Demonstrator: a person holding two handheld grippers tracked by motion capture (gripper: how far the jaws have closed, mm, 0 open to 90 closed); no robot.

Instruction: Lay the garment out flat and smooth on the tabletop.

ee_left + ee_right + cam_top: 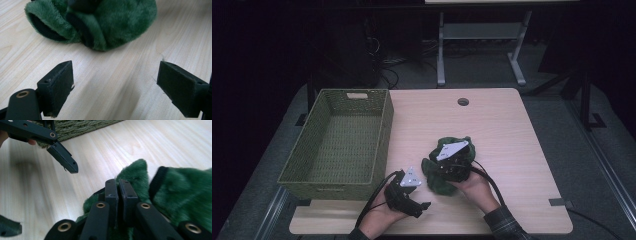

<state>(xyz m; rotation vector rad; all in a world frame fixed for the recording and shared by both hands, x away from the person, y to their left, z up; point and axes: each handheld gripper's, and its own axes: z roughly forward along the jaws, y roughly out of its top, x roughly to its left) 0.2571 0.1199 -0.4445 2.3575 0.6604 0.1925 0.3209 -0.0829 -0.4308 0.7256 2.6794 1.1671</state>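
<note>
I had the right gripper (454, 161) clamped on the near edge of the green plush garment (438, 180) at mid-table, with the woven basket (382, 135) well off to its left, while my left gripper (412, 197) stood open, empty, just beside the cloth.

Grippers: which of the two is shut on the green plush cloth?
The right gripper: its jaws are pressed together on a fold of the green plush cloth. The left gripper stands wide open over bare table, short of the cloth.
</note>
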